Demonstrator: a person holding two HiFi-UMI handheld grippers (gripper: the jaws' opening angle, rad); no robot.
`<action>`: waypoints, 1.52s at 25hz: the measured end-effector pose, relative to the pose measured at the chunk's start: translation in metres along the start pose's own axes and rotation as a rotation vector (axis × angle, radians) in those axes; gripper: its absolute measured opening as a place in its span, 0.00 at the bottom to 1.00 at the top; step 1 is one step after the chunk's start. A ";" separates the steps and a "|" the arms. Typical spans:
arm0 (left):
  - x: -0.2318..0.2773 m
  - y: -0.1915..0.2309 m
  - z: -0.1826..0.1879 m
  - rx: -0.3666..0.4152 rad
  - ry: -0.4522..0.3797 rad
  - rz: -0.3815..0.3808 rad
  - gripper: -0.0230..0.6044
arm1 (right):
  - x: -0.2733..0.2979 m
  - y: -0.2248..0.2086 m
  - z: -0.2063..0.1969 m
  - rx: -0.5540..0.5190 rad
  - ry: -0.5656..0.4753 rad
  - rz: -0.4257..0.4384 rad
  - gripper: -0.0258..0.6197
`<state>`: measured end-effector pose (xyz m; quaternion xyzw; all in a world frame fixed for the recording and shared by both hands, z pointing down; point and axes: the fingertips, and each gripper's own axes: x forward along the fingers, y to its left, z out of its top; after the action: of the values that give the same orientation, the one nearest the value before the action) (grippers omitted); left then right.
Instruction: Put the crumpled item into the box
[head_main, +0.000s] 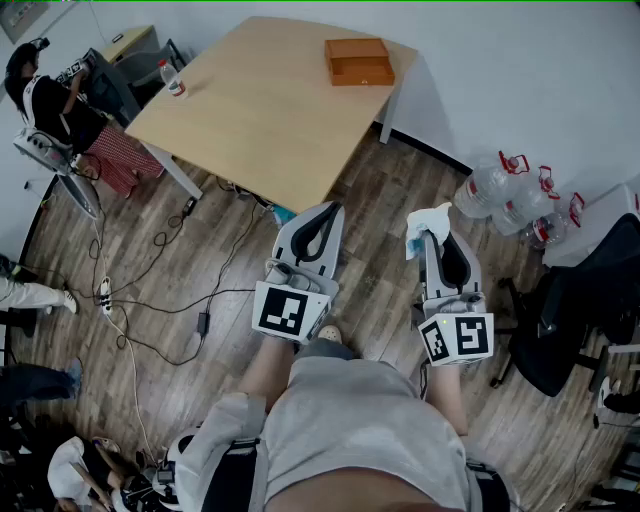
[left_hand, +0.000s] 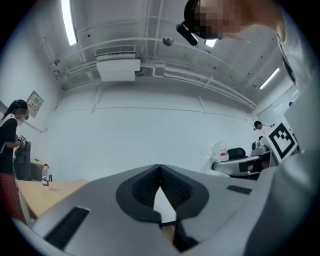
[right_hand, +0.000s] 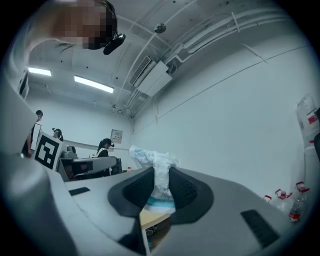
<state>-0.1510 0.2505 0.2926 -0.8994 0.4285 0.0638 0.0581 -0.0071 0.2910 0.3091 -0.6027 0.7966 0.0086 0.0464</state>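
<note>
right gripper (right_hand: 161, 186), fingers (right_hand: 135, 192) clamping crumpled item (right_hand: 154, 165)

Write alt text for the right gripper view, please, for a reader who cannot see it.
The right hand-held gripper is shut on a crumpled wrapper, white with blue print, which sticks up between its jaws. Behind are a white wall, ceiling lights and, at left, people.

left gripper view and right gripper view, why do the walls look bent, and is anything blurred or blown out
Left gripper view: fisheye bending curves the wall, corners go black, the ceiling lamp is blown out. Right gripper view: same bending and dark corners; the crumpled wrapper between the jaws is fairly sharp. Head view: even light, no hard shadows on the table.
</note>
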 end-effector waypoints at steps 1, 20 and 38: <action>-0.002 -0.003 0.001 0.000 -0.001 0.000 0.06 | -0.003 0.001 0.000 0.001 -0.001 0.004 0.19; -0.008 -0.006 0.008 0.014 -0.018 -0.008 0.06 | -0.007 0.006 0.006 -0.013 -0.025 0.005 0.19; 0.010 0.028 0.004 0.012 -0.044 -0.076 0.06 | 0.027 0.017 0.005 -0.042 -0.040 -0.057 0.19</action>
<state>-0.1667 0.2263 0.2856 -0.9131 0.3929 0.0787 0.0751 -0.0301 0.2699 0.3015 -0.6259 0.7775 0.0362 0.0499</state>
